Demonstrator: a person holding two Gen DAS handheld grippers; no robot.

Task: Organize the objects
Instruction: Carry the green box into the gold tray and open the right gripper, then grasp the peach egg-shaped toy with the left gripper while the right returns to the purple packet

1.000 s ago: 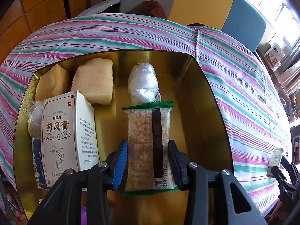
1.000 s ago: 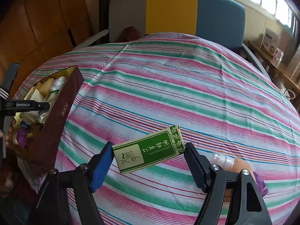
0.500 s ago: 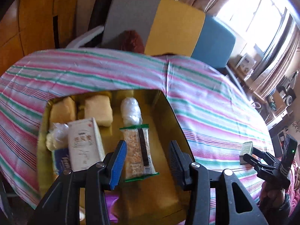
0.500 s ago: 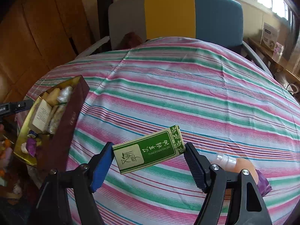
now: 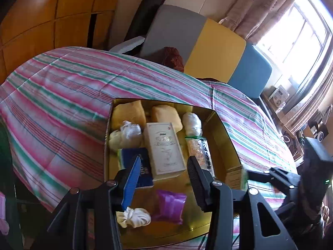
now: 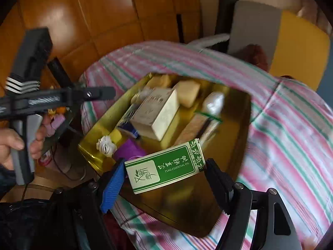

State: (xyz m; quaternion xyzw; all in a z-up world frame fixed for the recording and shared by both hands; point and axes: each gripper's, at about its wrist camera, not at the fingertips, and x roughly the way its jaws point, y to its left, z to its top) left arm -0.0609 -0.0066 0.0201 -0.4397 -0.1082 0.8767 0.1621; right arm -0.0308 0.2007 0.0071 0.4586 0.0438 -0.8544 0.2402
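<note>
A gold box [image 5: 228, 137] sits on the striped tablecloth [image 5: 62, 104]. It holds a white carton [image 5: 164, 149], a rice-cracker pack [image 5: 199, 152], a blue box [image 5: 143, 164], yellow sponge blocks [image 5: 129, 112], wrapped white bundles [image 5: 191, 124], a purple packet [image 5: 170, 206] and a white knotted cloth [image 5: 135, 217]. My left gripper [image 5: 163, 182] is open and empty above the box's near end. My right gripper [image 6: 166, 179] is shut on a green essential-oil box [image 6: 164, 166], held over the gold box's near part [image 6: 241, 125]. The left gripper [image 6: 62, 95] shows at the left of the right wrist view.
A grey, yellow and blue chair back [image 5: 208, 50] stands behind the table. Wooden panels [image 5: 41, 20] line the left wall. A window [image 5: 295, 37] and cluttered shelves are at the right. The right gripper [image 5: 281, 179] shows at the gold box's right side.
My left gripper has let go of the rice-cracker pack and pulled up and back from the box. My right gripper has carried the green box leftward from the cloth to over the gold box.
</note>
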